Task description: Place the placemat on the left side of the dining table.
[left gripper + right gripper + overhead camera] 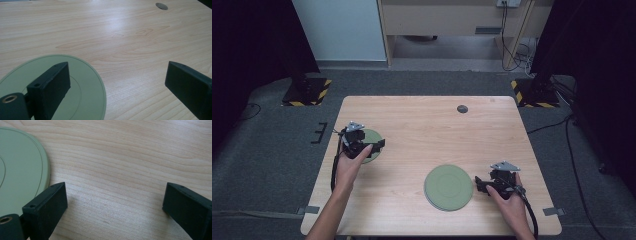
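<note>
Left gripper (362,142) fingers spread wide, empty; small plate (82,82) lies under its left finger (50,87), likely lined up for a rim grab. Right gripper (494,182) also wide, empty; big plate (448,187) just beside its left finger, flat on surface (427,130).

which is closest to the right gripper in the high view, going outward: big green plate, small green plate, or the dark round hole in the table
1. The big green plate, just to the left of the right gripper, near the table's front edge.
2. The dark round hole, toward the table's far edge.
3. The small green plate, across the table on the left, under the left gripper.
</note>
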Available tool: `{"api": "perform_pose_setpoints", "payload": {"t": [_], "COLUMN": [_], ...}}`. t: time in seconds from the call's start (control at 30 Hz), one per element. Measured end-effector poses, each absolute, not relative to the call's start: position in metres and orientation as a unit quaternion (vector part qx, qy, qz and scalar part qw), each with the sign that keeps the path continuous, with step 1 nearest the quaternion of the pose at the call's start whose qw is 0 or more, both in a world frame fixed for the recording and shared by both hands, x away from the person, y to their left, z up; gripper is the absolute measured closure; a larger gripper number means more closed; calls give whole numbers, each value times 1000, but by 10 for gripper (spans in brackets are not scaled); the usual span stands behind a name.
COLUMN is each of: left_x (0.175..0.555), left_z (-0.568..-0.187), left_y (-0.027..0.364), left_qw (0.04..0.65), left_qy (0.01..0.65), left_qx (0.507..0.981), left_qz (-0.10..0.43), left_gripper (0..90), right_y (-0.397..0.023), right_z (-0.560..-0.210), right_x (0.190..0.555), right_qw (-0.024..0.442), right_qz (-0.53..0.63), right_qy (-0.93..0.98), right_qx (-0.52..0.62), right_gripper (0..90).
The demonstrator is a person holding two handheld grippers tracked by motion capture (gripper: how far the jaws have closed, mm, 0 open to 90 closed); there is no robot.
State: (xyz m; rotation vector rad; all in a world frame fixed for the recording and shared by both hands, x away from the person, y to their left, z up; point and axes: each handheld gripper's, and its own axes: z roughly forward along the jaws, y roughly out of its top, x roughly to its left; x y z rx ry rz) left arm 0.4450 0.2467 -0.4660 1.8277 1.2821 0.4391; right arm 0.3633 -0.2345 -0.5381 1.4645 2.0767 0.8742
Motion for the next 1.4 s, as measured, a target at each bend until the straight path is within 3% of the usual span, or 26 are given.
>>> {"api": "perform_pose_setpoints", "payload": {"t": [1.4], "left_x": [432], "left_z": [-494], "left_y": [191], "left_qw": [381], "left_qy": [460], "left_qx": [787], "left_qz": [152], "left_gripper": [54], "right_y": [-234], "right_z": [-538], "right_x": [363], "right_qw": [225], "right_qz": [317], "right_qy": [753], "right_qx": [531], "right_gripper": [59]}}
